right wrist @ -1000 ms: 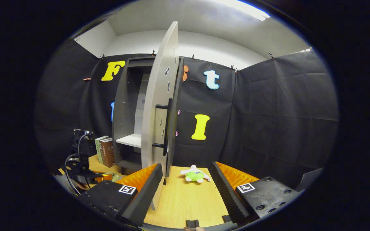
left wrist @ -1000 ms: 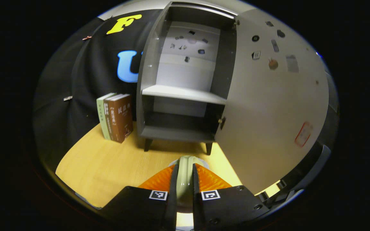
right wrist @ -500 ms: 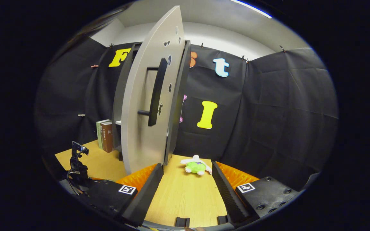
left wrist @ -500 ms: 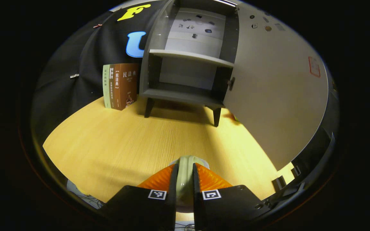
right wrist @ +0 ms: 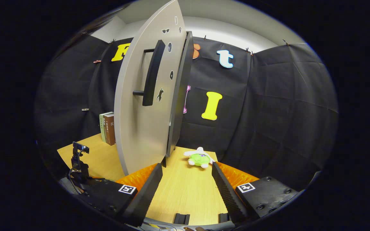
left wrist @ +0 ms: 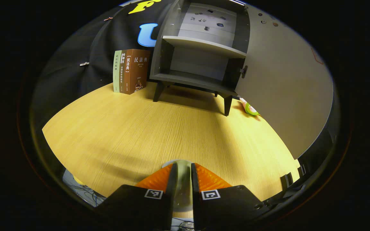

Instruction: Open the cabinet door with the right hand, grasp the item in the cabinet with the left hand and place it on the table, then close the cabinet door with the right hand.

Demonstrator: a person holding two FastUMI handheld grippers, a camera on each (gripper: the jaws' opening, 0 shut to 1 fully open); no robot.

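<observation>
Left gripper view: left hand-held gripper [left wrist: 181,179] is narrow, both fingers pressing a pale green glossy item [left wrist: 181,186], low over the counter [left wrist: 133,128] and well in front of the cabinet [left wrist: 201,54]; can't tell whether the item's base is touching wood yet. What the item is stays unclear, as the fingers cover most of it. Cabinet interior looks empty on both shelves, so I read this as the placing step, nearly done. Left of the cabinet a stack of books [left wrist: 130,75] stands upright; by the cabinet's right front leg, a green plush toy [left wrist: 251,110] lies on the counter, part hidden by the cabinet door [left wrist: 287,86]. Right gripper view: right hand-held gripper [right wrist: 185,189] is wide and holding nothing, just in front of the door's lower edge; the door handle [right wrist: 151,77] is above it, untouched. Door stands roughly half open. Next: set the item flat on the counter, spread the left fingers, pull back clear of the door's swing, then the right one pushes the door shut. Risk: tipping the item on release.
</observation>
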